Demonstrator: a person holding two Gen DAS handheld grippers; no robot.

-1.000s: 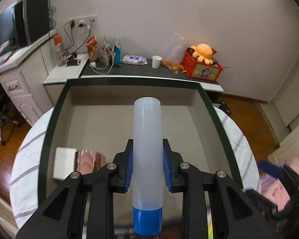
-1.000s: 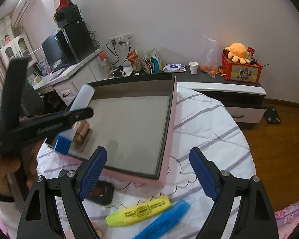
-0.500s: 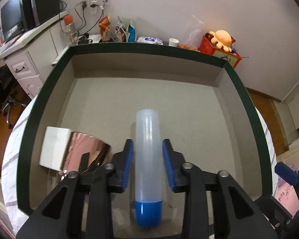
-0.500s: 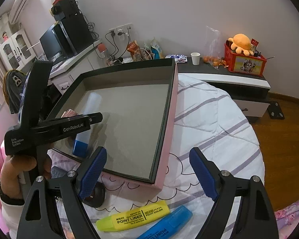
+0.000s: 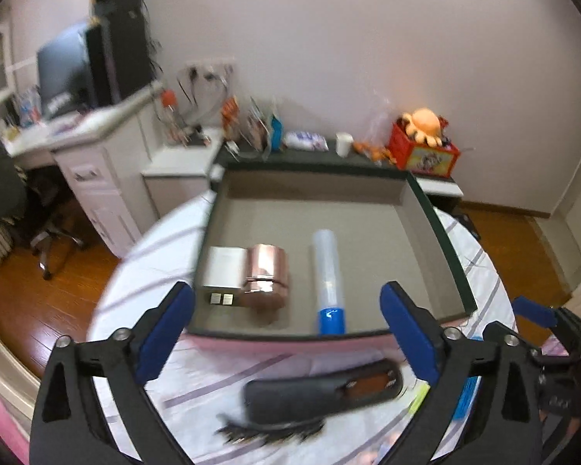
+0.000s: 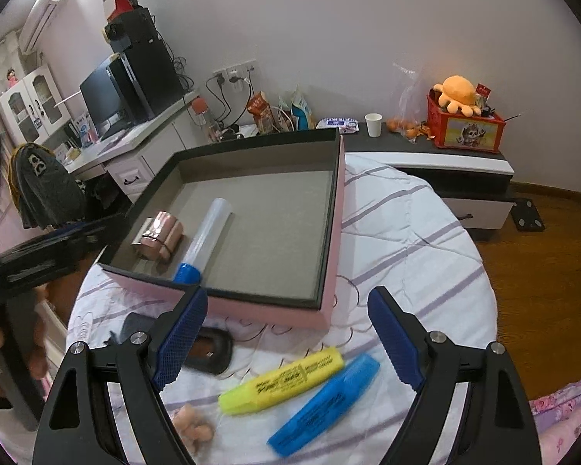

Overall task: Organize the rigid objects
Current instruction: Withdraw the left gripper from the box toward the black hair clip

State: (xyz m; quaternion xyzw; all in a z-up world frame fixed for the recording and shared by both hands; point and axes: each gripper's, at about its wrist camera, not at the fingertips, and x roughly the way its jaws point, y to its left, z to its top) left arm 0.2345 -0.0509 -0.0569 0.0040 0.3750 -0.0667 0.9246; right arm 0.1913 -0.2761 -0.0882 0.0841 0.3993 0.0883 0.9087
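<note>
Two items already inside the pink box [image 6: 331, 232]: clear tube with blue cap [image 5: 328, 279] lying beside the copper case [image 5: 265, 275], near the front wall. Left gripper [image 5: 286, 335] just opened wide, empty, outside that wall. Right gripper [image 6: 286, 335] spread, empty, over yellow highlighter [image 6: 282, 379] and blue highlighter [image 6: 325, 403].

Yellow highlighter [image 6: 282, 379]: black print, likely "POINT LINER". Blue highlighter [image 6: 324, 403]: dark print, unreadable. No other legible text.
</note>
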